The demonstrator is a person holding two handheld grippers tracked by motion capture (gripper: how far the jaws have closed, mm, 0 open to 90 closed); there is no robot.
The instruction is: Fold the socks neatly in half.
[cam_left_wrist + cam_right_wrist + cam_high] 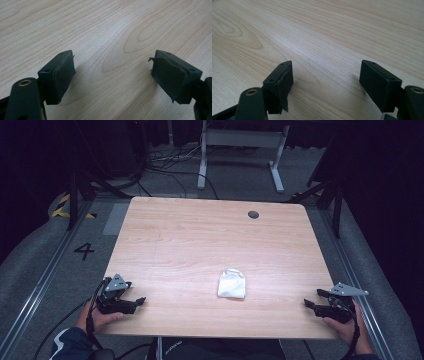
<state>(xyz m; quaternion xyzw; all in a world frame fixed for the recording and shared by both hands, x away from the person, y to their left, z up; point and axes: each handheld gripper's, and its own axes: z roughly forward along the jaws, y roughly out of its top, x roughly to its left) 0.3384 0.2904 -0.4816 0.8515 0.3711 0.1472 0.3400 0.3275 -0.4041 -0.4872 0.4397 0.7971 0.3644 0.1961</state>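
A small white folded cloth lies on the light wooden table, a little right of the middle and toward the near edge. My left gripper rests at the near left corner, pointing inward, well apart from the cloth. Its jaws stand wide open over bare wood in the left gripper view. At the near right corner my right gripper points inward too. In the right gripper view its jaws are open with nothing between them.
A dark round grommet hole sits near the table's far right edge. Beyond the table stand a white desk frame and loose cables on the grey floor. A "4" mark is on the floor at the left.
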